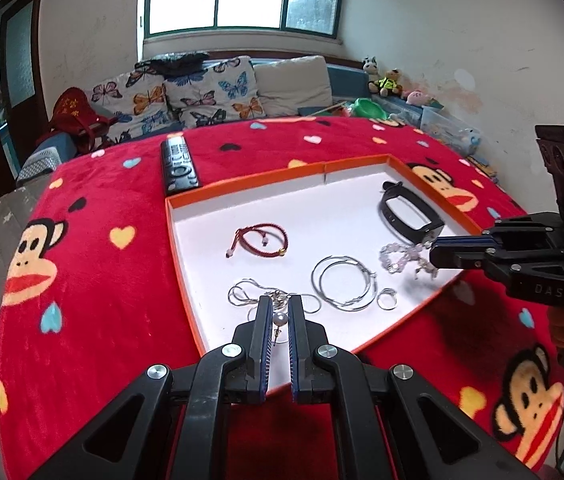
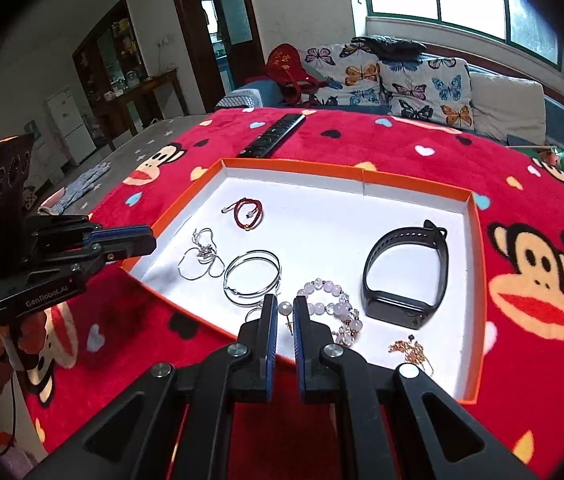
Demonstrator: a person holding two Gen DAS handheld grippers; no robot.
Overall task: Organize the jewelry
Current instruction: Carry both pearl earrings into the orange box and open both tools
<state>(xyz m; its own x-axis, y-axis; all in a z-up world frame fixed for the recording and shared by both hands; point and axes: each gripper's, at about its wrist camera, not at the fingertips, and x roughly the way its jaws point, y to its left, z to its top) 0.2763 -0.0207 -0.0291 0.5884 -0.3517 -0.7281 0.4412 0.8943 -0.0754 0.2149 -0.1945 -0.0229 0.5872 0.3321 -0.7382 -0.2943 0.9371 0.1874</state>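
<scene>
An orange-rimmed white tray (image 1: 306,170) (image 2: 476,240) holds a red cord bracelet (image 1: 259,242) (image 2: 247,214), a silver chain necklace (image 1: 249,294) (image 2: 201,256), silver hoops (image 1: 344,284) (image 2: 251,278), a small ring (image 1: 386,299), a pale bead bracelet (image 1: 396,258) (image 2: 330,300), a black wristband (image 1: 408,212) (image 2: 406,280) and a gold chain (image 2: 412,352). My left gripper (image 1: 280,314) is nearly closed around a pearl stud earring (image 1: 279,320) over the tray's near edge. My right gripper (image 2: 285,314) likewise holds a pearl stud earring (image 2: 284,309). It also shows in the left wrist view (image 1: 436,254).
A black remote control (image 1: 178,166) (image 2: 273,136) lies on the red monkey-print blanket (image 1: 93,264) behind the tray. A sofa with butterfly cushions (image 1: 201,96) stands beyond. A glove (image 2: 81,188) lies on the grey cloth to the left.
</scene>
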